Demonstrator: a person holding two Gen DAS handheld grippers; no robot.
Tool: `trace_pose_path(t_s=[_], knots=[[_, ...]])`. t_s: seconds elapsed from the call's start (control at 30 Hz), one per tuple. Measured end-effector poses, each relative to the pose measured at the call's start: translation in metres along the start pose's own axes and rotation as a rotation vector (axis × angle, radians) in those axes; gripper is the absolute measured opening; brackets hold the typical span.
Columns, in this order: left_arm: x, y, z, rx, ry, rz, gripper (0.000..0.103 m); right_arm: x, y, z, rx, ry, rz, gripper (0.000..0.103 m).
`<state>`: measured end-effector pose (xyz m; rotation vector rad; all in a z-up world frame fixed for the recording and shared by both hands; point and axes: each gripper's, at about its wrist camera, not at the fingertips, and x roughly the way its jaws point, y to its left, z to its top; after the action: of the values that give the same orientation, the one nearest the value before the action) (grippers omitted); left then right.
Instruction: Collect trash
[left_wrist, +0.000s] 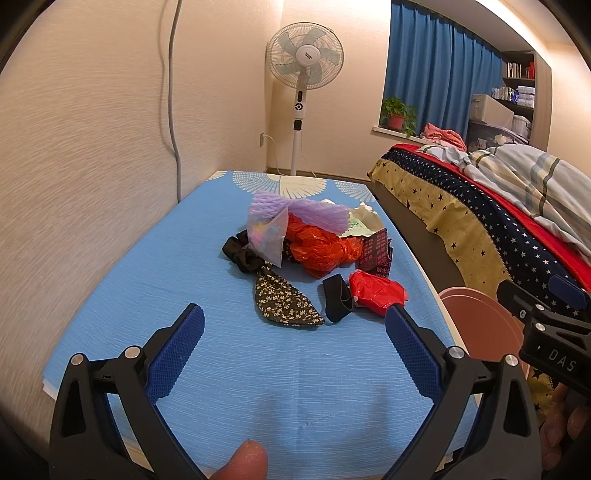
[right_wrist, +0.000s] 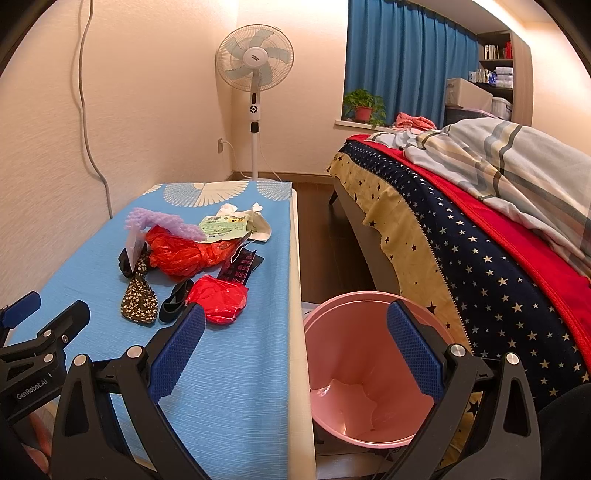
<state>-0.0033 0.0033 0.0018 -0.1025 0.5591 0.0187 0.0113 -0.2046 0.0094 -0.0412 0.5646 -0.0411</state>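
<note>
Now both grippers, left (left_wrist: 294, 325) and right (right_wrist: 295, 325), gape wide and empty; trash (left_wrist: 314, 243) sits mid-table (left_wrist: 147, 295), bin (right_wrist: 332, 332) beside its right edge.

On my left wrist view I can read "DAS" in pale letters on the black body of the right gripper (left_wrist: 554, 325) at the right edge; the word is cut off there. On my right wrist view the left gripper (right_wrist: 22, 332) carries "GenRobot.AI" along its black side. The dark wrapper (right_wrist: 240, 271) on the bench has rows of red characters, too small for me to read. The pale green packet (right_wrist: 223, 226) bears a barcode and fine print I cannot make out. The fan (right_wrist: 255, 58) has a hub logo, illegible.
</note>
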Motion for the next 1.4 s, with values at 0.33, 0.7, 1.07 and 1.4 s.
trace_pose_path(t_s=[0.33, 0.7, 1.07, 1.4], knots=[[0.000, 0.000, 0.000, -0.003, 0.002, -0.002, 0.094, 0.001, 0.004, 0.002, 0.009, 0.006, 0.014, 0.092], [0.018, 0.002, -0.001, -0.027, 0.042, -0.017, 0.064, 0.015, -0.003, 0.000, 0.060, 0.056, 0.101, 0.058], [0.060, 0.013, 0.008, -0.088, 0.099, 0.029, 0.054, 0.037, 0.014, 0.031, 0.063, 0.055, 0.272, 0.038], [0.105, 0.030, 0.011, -0.165, 0.182, 0.064, 0.054, 0.092, 0.061, 0.077, 0.016, 0.041, 0.404, 0.041]])
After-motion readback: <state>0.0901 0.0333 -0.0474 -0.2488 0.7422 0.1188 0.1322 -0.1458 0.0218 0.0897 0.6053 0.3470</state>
